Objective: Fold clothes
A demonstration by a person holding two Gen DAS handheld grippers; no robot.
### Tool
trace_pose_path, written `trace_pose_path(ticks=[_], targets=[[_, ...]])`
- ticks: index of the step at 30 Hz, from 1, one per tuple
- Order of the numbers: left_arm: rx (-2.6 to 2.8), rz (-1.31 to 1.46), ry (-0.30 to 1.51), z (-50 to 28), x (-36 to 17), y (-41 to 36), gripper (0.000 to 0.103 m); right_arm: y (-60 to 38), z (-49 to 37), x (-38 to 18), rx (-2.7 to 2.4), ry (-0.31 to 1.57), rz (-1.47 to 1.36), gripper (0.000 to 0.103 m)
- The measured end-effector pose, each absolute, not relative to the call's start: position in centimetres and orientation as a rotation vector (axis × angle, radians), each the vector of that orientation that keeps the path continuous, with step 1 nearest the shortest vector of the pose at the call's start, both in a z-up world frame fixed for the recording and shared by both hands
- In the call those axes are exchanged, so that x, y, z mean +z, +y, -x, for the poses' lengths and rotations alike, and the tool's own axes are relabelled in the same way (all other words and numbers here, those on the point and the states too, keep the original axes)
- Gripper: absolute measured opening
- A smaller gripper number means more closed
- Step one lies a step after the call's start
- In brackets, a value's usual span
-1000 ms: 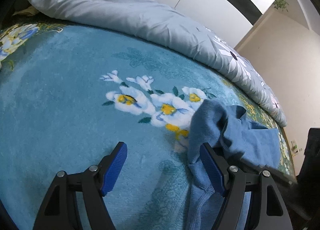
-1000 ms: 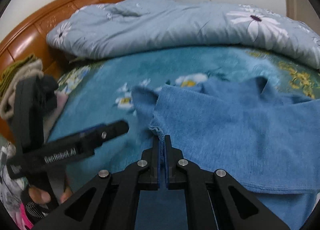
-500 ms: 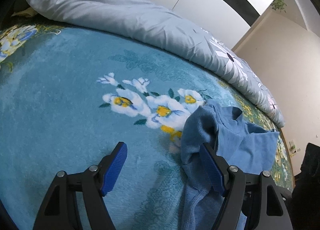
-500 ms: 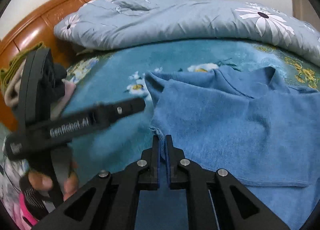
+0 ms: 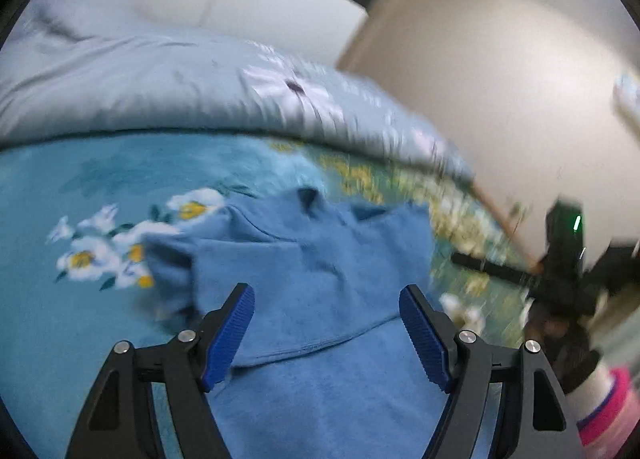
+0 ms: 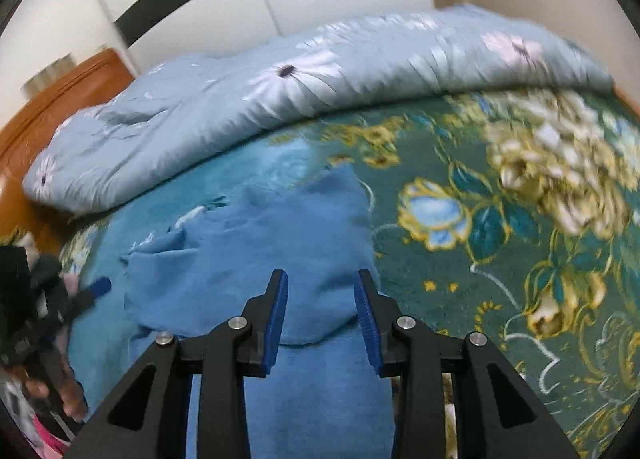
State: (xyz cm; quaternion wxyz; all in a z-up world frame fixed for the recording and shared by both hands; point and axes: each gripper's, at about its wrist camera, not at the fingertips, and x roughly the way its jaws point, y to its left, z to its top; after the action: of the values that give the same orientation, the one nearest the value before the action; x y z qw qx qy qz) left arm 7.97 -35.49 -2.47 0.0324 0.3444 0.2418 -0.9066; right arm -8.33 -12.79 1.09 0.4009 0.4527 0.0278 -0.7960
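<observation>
Room to move: open over the bedspread on both sides, blocked at the back.

My left gripper point(image 5: 326, 331) and right gripper point(image 6: 322, 311) both hang spread above the folded blue fleece garment point(image 5: 320, 259); nothing between the jaws. Flat teal floral bedspread point(image 6: 460, 259) to my right lies bare, free to cross. Rolled grey-blue daisy-print duvet point(image 6: 240, 107) walls off the far edge; orange-brown wooden headboard point(image 6: 60, 99) closes the far left.
</observation>
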Motion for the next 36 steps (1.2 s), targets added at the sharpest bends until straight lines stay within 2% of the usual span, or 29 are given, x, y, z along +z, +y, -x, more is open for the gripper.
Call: trace_pose_path(ticks=[5, 12, 18, 24, 31, 34, 36], targets=[[-2.717, -1.187, 0.699, -5.2, -4.7, -36.8, 0.078, -15.3, 9.5, -0.7, -1.901, 0.061, -1.162, 0.036], [-2.594, -1.286, 0.806, -4.1, -8.0, -39.9, 0.078, -17.5, 14.0, -3.5, -1.98, 0.093, -1.223, 0.035], [-2.597, -1.303, 0.817, -4.6, -7.6, -39.9, 0.078, -16.9, 14.2, -3.6, -1.977, 0.073, -1.242, 0.035], [-2.626, -1.225, 0.879, -11.3, -4.9, -39.4, 0.078, -10.3, 10.1, -0.6, -1.922, 0.07, -1.182, 0.035], [-2.514, -1.343, 1.118, -18.8, -8.6, -36.4, 0.078, 2.2, 4.2, -3.9, -1.889, -0.046, -1.365, 0.036], [-2.513, -1.363, 1.14, -20.8, -8.9, -34.2, 0.078, 5.4, 1.2, -5.0, -1.861, -0.1, -1.389, 0.036], [-2.507, -1.4, 1.214, -21.9, -9.0, -32.9, 0.078, 6.4, -0.2, -5.3, -1.832, -0.153, -1.392, 0.036]])
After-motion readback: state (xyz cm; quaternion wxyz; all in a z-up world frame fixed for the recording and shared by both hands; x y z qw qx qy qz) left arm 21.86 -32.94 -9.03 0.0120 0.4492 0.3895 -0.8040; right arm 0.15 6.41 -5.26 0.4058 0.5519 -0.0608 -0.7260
